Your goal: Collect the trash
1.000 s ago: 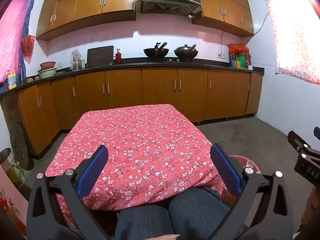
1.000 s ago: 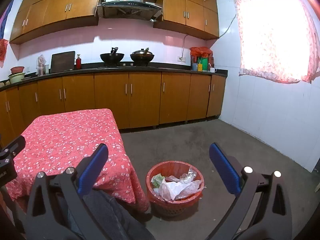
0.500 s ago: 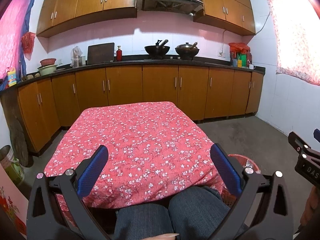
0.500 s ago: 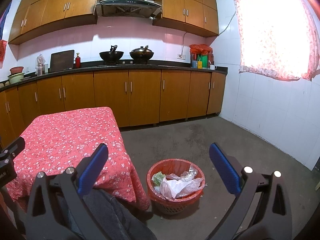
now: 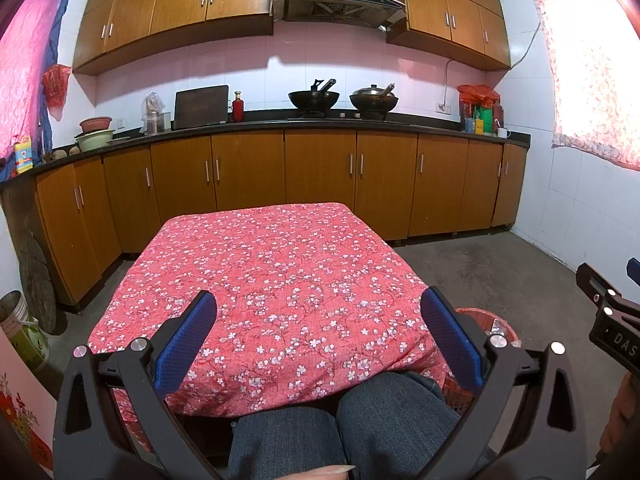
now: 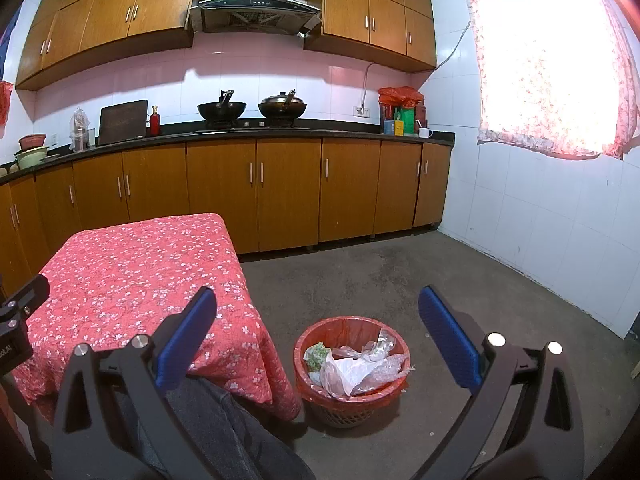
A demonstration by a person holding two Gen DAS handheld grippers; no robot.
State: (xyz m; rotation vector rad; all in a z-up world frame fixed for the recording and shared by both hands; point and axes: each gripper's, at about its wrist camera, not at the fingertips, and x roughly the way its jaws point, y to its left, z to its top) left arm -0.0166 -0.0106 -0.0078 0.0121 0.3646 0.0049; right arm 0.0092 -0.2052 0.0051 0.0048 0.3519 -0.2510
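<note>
Trash [image 6: 354, 364] sits in the red basket [image 6: 394, 336] on the floor, just beside the table's right corner: crumpled clear plastic, white film and a green scrap, piled up to the rim. The table [image 5: 276, 276] under its red flowered cloth shows nothing on top, so we judge the collecting done or close to it, and the step in hand as a last check for strays.

Our left gripper [image 5: 320, 338] hovers above the near edge of the table with its jaws spread wide and nothing between them. Our right gripper [image 6: 320, 336] hangs over the floor, aimed at the basket, jaws likewise spread and empty. Knees [image 5: 340, 432] in dark jeans show we sit tight against the table.

To do this well, we should sweep both cameras slowly over cloth and floor before we call it finished; the busy flower print could hide a small wrapper. A pale fleck lies on the floor [image 6: 440, 276] just right of the basket; we cannot tell what it is. If it is trash, we lower the right gripper straight down, pinch lightly, and drop it in the middle, since the pile is high and light film could slide off.
</note>
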